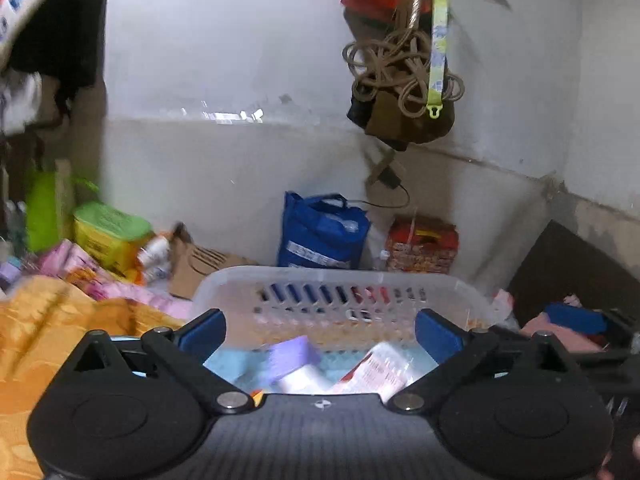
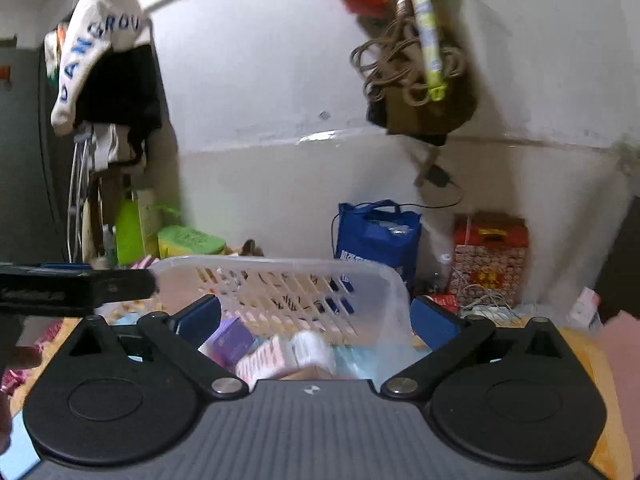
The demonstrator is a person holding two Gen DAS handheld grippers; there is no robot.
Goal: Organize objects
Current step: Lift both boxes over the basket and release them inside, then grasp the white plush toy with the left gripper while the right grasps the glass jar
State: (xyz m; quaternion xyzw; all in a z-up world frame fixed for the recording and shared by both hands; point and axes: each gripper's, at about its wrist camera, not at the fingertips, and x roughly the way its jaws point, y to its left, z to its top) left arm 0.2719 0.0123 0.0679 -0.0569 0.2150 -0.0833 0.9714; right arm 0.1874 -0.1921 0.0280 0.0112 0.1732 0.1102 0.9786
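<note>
With both tools hanging over the basket, we call it like this:

Basket: the translucent slotted basket [image 1: 344,280] sits on a bed draped in an orange bedspread [image 1: 48,320], near the corner where two white walls meet. We judge it the collecting point, which would be why both tools aim at it.

Contents: a purple box [image 1: 294,354], a red-and-white packet [image 1: 380,368] and a white wrapped item [image 2: 312,350] lie loose on a light blue layer at the bottom. They are tilted and overlapping, dropped in rather than arranged, we'd say.

Left hand-held gripper [image 1: 320,330]: jaws spread wide, nothing between the blue pads, poised above the near rim of the basket.

Right hand-held gripper [image 2: 316,318]: likewise wide open and empty, looking into the basket from its right end. The other tool shows as a dark bar at the left edge of this view.

Left to sort: a green-and-yellow pack [image 1: 108,232] and pink wrappers [image 1: 72,260] lie beyond the basket's left end on the bed.

Backdrop: a blue tote bag [image 1: 322,232] and a red box [image 1: 422,248] stand against the wall behind the basket; whether they belong to the job, we cannot tell.

Stage: part-filled basket, both hands free for the next pick, in our judgement.
</note>
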